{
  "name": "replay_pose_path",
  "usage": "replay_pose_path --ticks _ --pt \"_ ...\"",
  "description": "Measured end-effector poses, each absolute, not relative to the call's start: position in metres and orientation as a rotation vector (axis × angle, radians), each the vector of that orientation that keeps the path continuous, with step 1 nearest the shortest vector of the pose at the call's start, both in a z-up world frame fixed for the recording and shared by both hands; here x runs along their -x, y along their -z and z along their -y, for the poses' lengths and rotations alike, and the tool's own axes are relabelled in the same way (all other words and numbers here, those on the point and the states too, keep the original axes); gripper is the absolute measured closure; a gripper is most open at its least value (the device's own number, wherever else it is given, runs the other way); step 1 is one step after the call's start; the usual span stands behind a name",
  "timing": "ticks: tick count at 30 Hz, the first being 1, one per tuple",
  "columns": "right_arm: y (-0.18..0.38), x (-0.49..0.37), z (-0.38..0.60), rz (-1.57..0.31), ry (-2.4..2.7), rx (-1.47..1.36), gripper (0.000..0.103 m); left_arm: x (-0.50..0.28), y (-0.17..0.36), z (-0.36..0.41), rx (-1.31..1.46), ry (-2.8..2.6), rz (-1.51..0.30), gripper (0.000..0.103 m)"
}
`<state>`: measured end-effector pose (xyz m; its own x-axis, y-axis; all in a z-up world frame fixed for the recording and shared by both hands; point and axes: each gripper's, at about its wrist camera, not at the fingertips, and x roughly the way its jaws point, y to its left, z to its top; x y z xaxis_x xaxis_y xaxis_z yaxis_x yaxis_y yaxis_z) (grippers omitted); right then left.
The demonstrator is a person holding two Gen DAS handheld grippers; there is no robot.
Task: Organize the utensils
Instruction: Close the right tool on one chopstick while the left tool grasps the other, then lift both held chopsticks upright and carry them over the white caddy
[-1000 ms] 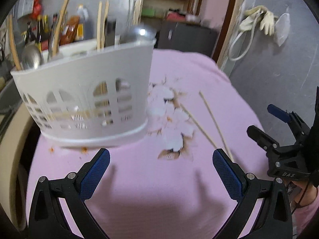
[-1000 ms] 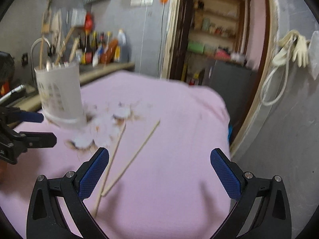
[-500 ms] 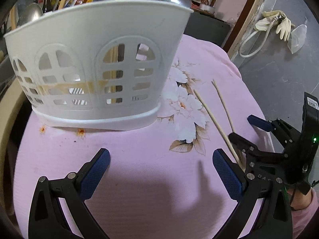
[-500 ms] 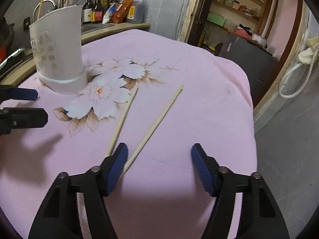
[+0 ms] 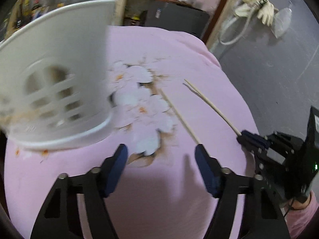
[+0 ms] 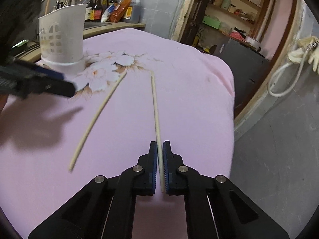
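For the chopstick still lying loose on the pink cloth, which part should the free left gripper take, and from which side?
Probably the near end of the loose chopstick, taken from above with fingers straddling its width. It lies flat, thin and long, so only a top-down pinch fits. The left gripper is open beside it; the right gripper already holds the other chopstick that way.

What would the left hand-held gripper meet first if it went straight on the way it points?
Probably the pink flowered tablecloth: the open left hand-held gripper aims between the white slotted plastic utensil holder and the nearer wooden chopstick. Depth is unclear.
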<state>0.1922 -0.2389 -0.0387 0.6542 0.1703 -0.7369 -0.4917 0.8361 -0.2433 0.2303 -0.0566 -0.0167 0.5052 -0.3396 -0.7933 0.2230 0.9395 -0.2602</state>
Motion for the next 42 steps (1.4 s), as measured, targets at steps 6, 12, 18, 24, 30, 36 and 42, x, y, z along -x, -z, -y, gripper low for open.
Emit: replay_pose_path --ticks 6,12,18,24,30,36,42 --pt "0.033 -0.173 0.261 -0.808 -0.369 0.381 0.099 -0.262 0.020 0.075 0.147 0.395 -1.068 0.069" --pt "0.028 -0.165 0.263 -0.854 -0.397 0.343 0.099 -0.281 0.026 0.085 0.124 0.365 -1.090 0.075" --pt "0.028 -0.168 0.261 -0.888 -0.439 0.302 0.099 -0.293 0.028 0.092 0.095 0.336 -1.094 0.089" --pt "0.029 -0.184 0.252 -0.914 -0.464 0.267 0.097 -0.290 0.031 0.096 0.032 0.335 -1.102 0.096" --pt "0.031 -0.214 0.240 -0.965 -0.514 0.218 0.097 -0.269 0.032 0.075 0.017 0.398 -1.135 0.098" --pt "0.036 -0.249 0.220 -1.018 -0.565 0.214 0.097 -0.246 0.029 0.065 0.013 0.435 -1.171 0.098" --pt "0.034 -0.261 0.211 -1.068 -0.536 0.197 0.099 -0.249 0.026 0.069 0.038 0.442 -1.215 0.098"
